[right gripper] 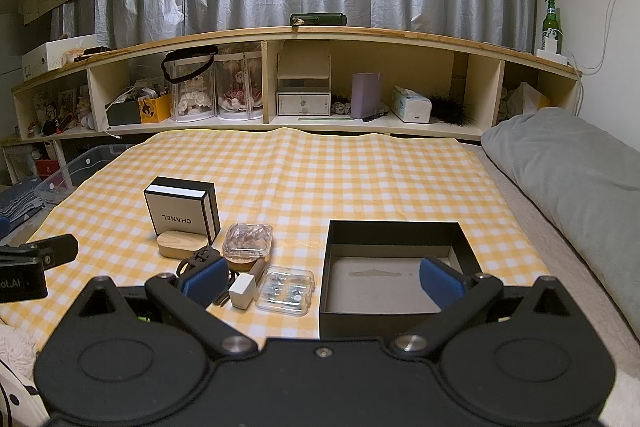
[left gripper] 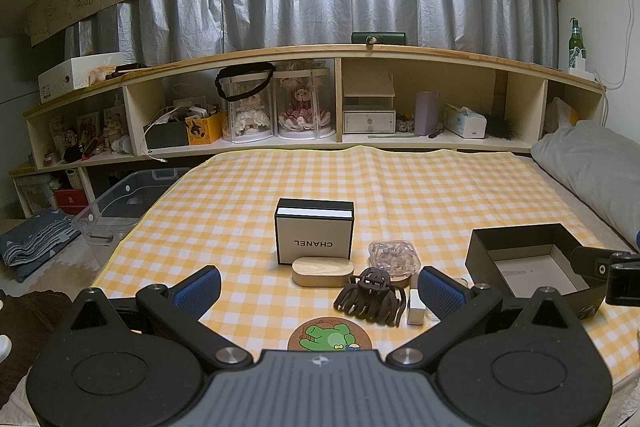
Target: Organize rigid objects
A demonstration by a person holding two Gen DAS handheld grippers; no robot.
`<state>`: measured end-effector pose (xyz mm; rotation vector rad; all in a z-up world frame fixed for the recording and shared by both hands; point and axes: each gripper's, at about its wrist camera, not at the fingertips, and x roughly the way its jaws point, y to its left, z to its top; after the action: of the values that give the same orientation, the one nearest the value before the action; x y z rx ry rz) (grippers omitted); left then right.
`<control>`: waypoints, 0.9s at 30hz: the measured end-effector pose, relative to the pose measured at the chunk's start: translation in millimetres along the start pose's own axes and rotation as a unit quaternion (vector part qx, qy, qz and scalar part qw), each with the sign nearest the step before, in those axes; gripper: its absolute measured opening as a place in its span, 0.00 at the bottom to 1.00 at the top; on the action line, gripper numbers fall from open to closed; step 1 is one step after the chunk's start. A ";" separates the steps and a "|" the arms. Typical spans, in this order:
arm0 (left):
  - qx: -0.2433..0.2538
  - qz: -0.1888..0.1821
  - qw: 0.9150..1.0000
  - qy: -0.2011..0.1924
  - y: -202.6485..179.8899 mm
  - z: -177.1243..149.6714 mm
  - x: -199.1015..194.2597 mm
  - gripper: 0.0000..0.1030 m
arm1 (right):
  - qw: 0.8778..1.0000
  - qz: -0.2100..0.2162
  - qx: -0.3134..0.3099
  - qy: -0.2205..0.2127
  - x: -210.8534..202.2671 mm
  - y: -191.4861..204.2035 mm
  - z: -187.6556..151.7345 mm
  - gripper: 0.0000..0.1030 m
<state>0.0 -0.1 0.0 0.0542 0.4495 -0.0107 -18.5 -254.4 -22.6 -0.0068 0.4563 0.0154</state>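
While both grippers hang spread and empty, the left gripper faces the hair claw just ahead; beyond the right gripper the black tray waits, presumably for sorting.

Curtains are hanging above a shelf that is holding dolls, tissues and a bottle; a pillow is lying right.

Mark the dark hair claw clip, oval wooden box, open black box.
Dark hair claw clip (left gripper: pixel 370 297), left wrist view, claw teeth.
Oval wooden box (left gripper: pixel 322 271), left wrist view, lid top.
Open black box (right gripper: pixel 390 287), right wrist view, inner floor.
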 end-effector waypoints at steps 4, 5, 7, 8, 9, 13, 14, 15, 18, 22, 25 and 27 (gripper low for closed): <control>0.000 0.000 1.000 0.000 0.0 0.0 0.0 1.00 | 1.000 0.000 0.000 0.000 -0.2 0.1 0.2 1.00; 0.000 0.000 1.000 0.000 0.0 0.0 0.0 1.00 | 1.000 0.000 0.000 0.000 -0.3 0.0 0.2 1.00; 0.000 0.000 1.000 0.000 0.0 0.0 0.0 1.00 | 1.000 0.000 0.000 0.000 -0.4 0.0 0.2 1.00; 0.000 0.000 1.000 0.000 0.0 0.0 0.0 1.00 | 1.000 0.000 0.000 0.000 -0.4 0.0 0.2 1.00; 0.000 0.000 1.000 0.000 0.0 0.0 0.1 1.00 | 1.000 0.000 0.000 0.000 -0.4 -0.1 0.2 1.00; 0.000 0.000 1.000 0.000 0.0 0.0 0.0 1.00 | 1.000 0.000 0.000 0.000 -0.6 -0.1 0.3 1.00; 0.000 0.000 1.000 0.000 0.0 0.0 0.0 1.00 | 1.000 0.000 0.000 0.000 -0.6 -0.1 0.3 1.00; 0.000 0.000 1.000 0.000 0.0 0.0 0.0 1.00 | 1.000 0.000 0.000 0.000 -0.6 -0.2 0.3 1.00; 0.000 0.000 1.000 0.000 0.0 0.0 0.0 1.00 | 1.000 -0.001 0.000 0.000 -0.8 0.5 0.2 1.00; 0.000 0.000 1.000 0.000 0.0 0.0 0.0 1.00 | 1.000 -0.001 0.000 0.000 -0.9 1.4 -0.1 1.00; 0.000 0.000 1.000 0.000 0.0 0.0 0.0 1.00 | 1.000 -0.003 0.001 -0.001 -0.4 0.2 0.2 1.00; -0.001 0.000 1.000 0.000 0.1 0.1 0.1 1.00 | 1.000 -0.004 0.006 -0.003 0.0 -1.5 -0.3 1.00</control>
<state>0.1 0.0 0.0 0.0528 0.4493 -0.0104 -18.6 -255.8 -22.8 0.0026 0.4498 0.0059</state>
